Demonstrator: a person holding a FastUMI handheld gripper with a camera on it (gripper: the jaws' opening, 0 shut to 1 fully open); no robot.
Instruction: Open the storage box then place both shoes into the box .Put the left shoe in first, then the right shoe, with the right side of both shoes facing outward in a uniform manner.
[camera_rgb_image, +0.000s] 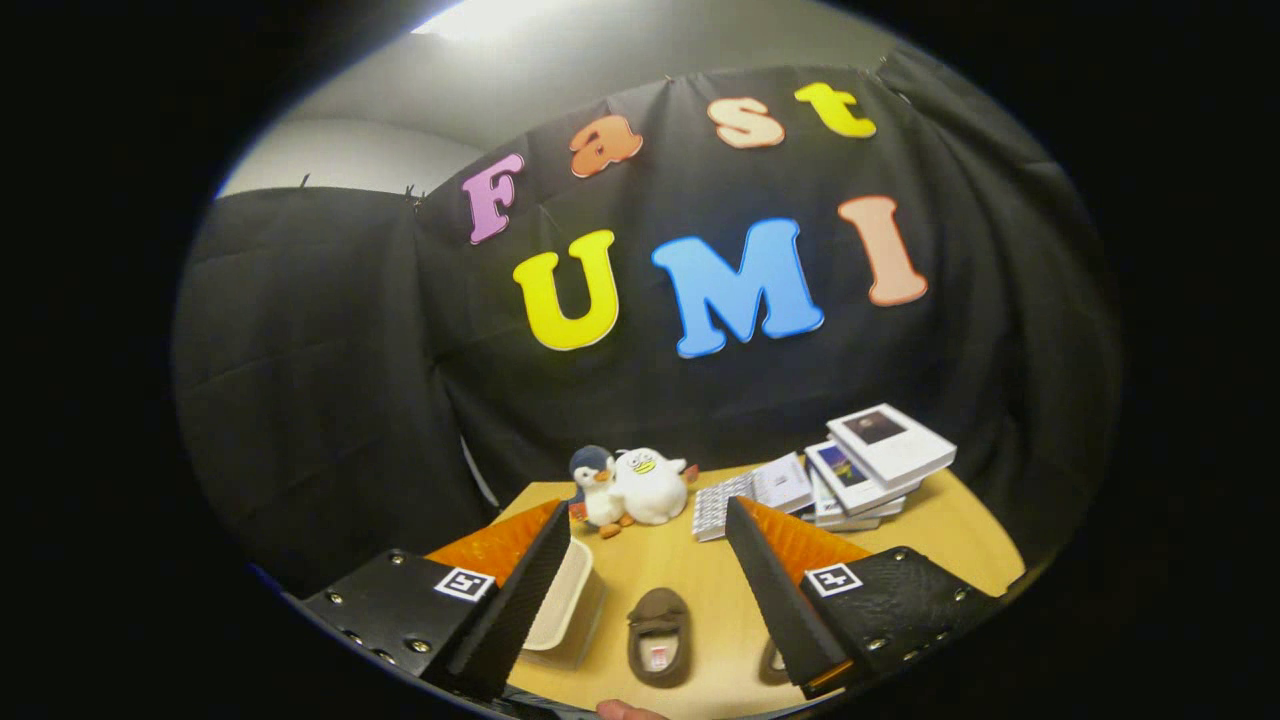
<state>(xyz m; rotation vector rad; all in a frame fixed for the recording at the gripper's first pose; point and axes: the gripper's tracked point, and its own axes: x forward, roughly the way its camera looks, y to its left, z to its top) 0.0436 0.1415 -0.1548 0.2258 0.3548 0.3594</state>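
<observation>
The gripper is wide open and holds nothing; a brown shoe lies between its fingers, its insole label too small to read.

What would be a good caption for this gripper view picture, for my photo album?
Open gripper held above a wooden table, a brown shoe between its fingers, a storage box beside it, plush toys and books beyond.

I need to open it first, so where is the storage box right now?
In the gripper view the storage box sits on the wooden table, partly behind one finger of the open claw, beside the brown shoe lying between the fingers.
</observation>
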